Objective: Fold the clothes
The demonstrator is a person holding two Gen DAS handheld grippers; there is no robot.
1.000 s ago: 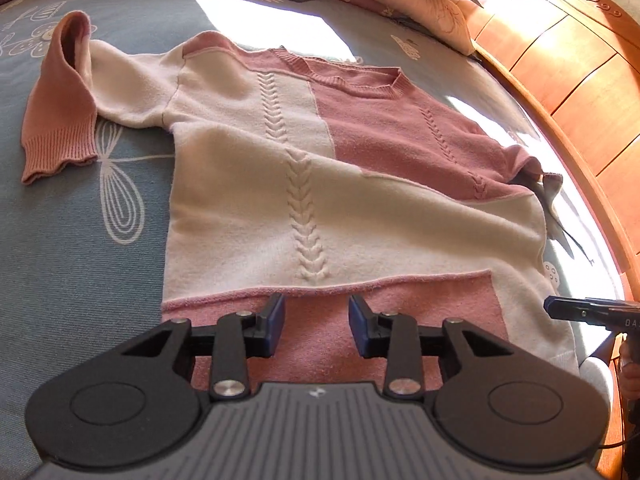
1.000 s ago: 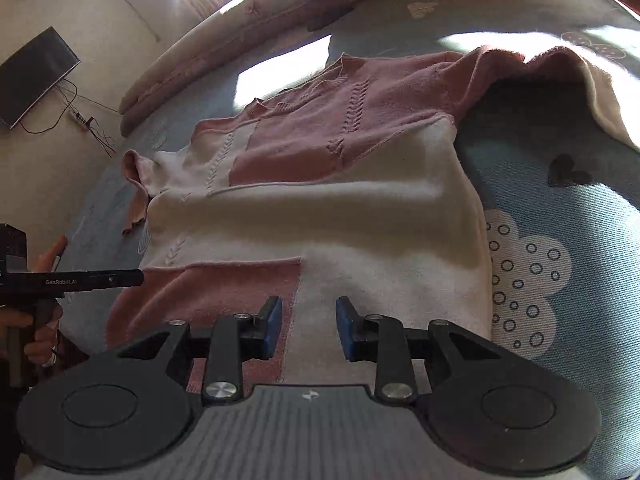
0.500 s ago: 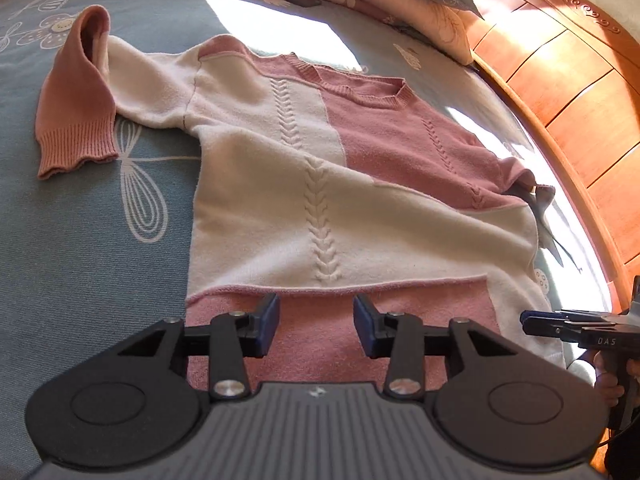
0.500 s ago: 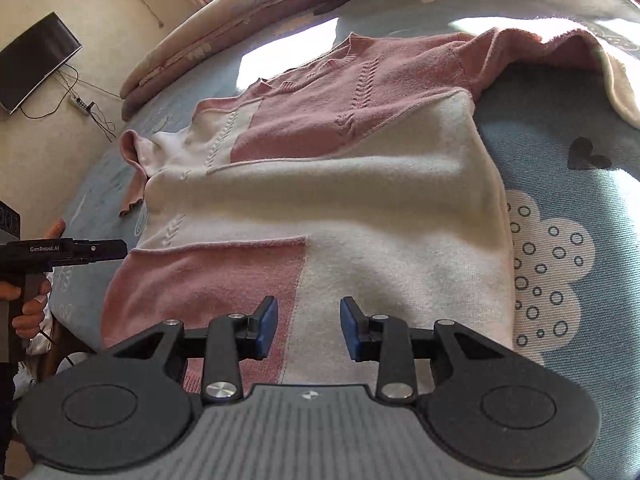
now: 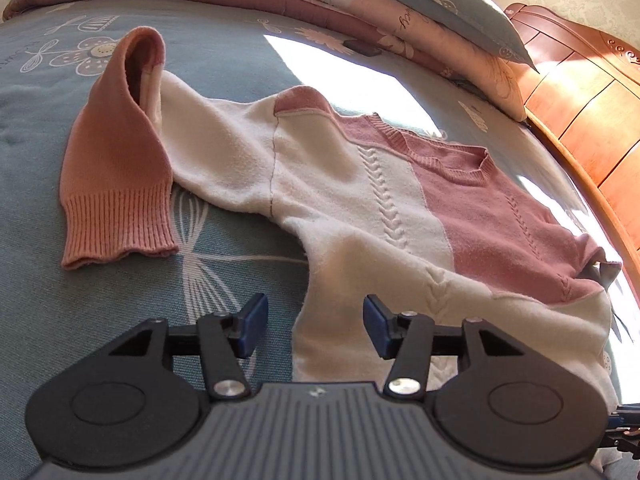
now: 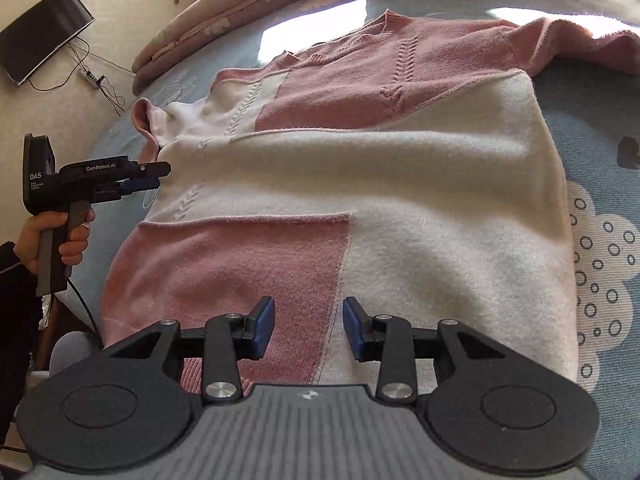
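A pink and cream knit sweater (image 5: 360,208) lies flat, front up, on the blue bed sheet (image 5: 80,320). Its left sleeve is bent back, with the pink ribbed cuff (image 5: 116,232) toward me. My left gripper (image 5: 316,330) hovers over the sweater's left side edge; its jaws are opening and the pads press on nothing. My right gripper (image 6: 309,328) hovers low over the hem, where the pink panel (image 6: 240,264) meets cream. Its jaws are opening too and hold nothing. In the right wrist view the left gripper (image 6: 148,176) shows side-on, held by a hand (image 6: 60,240).
Folded quilts and a pillow (image 5: 420,12) are stacked at the far end of the bed. A wooden headboard (image 5: 580,100) runs along the right. A dark screen (image 6: 44,32) hangs on the wall with cables (image 6: 96,76) below it. The sweater's right sleeve (image 6: 580,40) trails away.
The left gripper moved left and forward, from over the pink hem to the cream side edge, and its jaws widened. The right gripper came slightly closer to the hem, its jaws a little wider.
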